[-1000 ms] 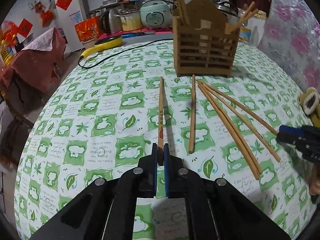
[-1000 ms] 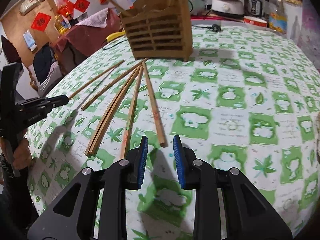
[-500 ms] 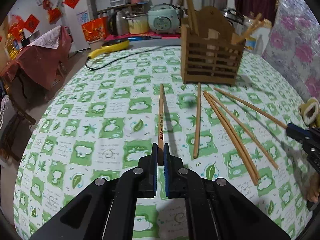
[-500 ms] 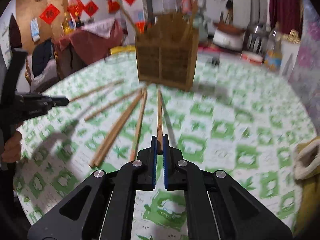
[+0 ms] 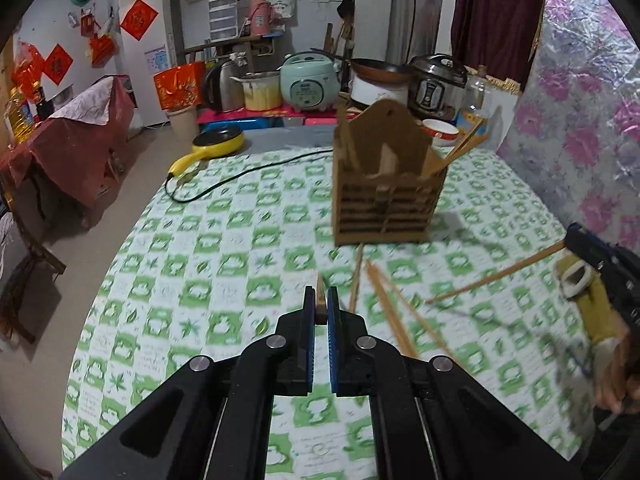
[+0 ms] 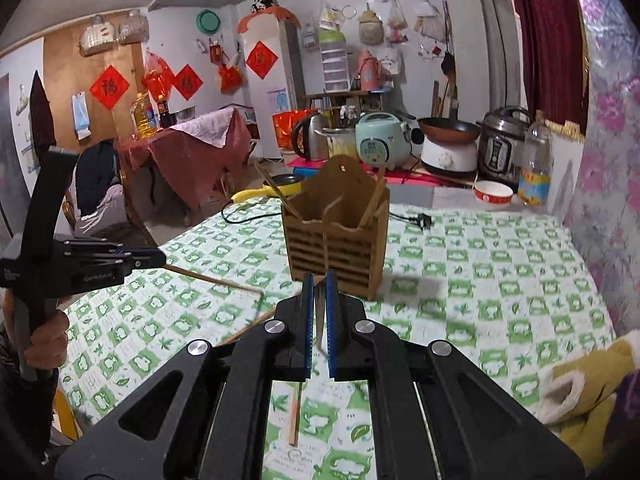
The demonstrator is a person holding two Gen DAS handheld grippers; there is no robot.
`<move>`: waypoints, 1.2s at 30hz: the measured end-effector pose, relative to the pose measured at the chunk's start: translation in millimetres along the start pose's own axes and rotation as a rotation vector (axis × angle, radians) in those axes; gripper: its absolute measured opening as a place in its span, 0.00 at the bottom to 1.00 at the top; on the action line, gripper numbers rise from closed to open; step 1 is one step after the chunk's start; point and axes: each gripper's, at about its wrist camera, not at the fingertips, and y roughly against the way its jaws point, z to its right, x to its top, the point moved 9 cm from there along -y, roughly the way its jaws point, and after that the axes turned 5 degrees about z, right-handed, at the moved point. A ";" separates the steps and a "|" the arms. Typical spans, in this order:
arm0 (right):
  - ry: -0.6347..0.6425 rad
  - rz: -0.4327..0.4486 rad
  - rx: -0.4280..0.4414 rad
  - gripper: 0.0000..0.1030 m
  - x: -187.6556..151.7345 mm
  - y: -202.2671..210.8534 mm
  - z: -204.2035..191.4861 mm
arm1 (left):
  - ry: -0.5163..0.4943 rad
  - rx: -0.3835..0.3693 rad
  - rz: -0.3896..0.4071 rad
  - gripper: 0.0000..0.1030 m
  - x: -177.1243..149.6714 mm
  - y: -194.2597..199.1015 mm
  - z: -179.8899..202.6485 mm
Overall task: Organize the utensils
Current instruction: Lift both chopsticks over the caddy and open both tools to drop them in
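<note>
A wooden slatted utensil holder [image 5: 386, 196] stands on the green-and-white tablecloth, also in the right wrist view [image 6: 335, 236], with a few chopsticks standing in it. My left gripper [image 5: 320, 300] is shut on a wooden chopstick [image 5: 320, 294], lifted above the table; from the right wrist view that chopstick [image 6: 208, 278] slopes down from the left gripper [image 6: 158, 258]. My right gripper [image 6: 319, 288] is shut on another chopstick [image 6: 320, 300], seen from the left wrist view [image 5: 496, 276] sloping down from the right gripper [image 5: 572, 240]. Several loose chopsticks [image 5: 394, 320] lie in front of the holder.
A black power cord [image 5: 240, 178] and yellow pan [image 5: 216, 142] lie at the far table edge. Rice cookers and pots [image 5: 308, 86] stand behind. A floral covered surface [image 5: 580, 120] rises at right. A yellow sleeve cuff [image 6: 576, 388] sits at lower right.
Both grippers have lifted off the table, each carrying its chopstick, and moved nearer the holder. One second ago the right gripper was open; it then shut on its chopstick.
</note>
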 end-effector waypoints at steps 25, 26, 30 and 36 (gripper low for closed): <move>-0.039 0.210 -0.075 0.07 135.1 -61.1 22.2 | 0.070 -0.053 0.262 0.06 211.9 -23.1 41.1; -0.052 0.186 -0.076 0.07 128.0 -71.5 25.8 | 0.079 -0.056 0.237 0.06 205.8 -36.0 39.1; -0.110 0.085 -0.037 0.08 96.8 -108.9 35.9 | 0.134 -0.104 0.106 0.08 164.1 -87.1 33.2; -0.144 0.069 0.006 0.11 92.5 -115.9 40.5 | 0.127 0.004 0.179 0.75 143.9 -81.3 13.1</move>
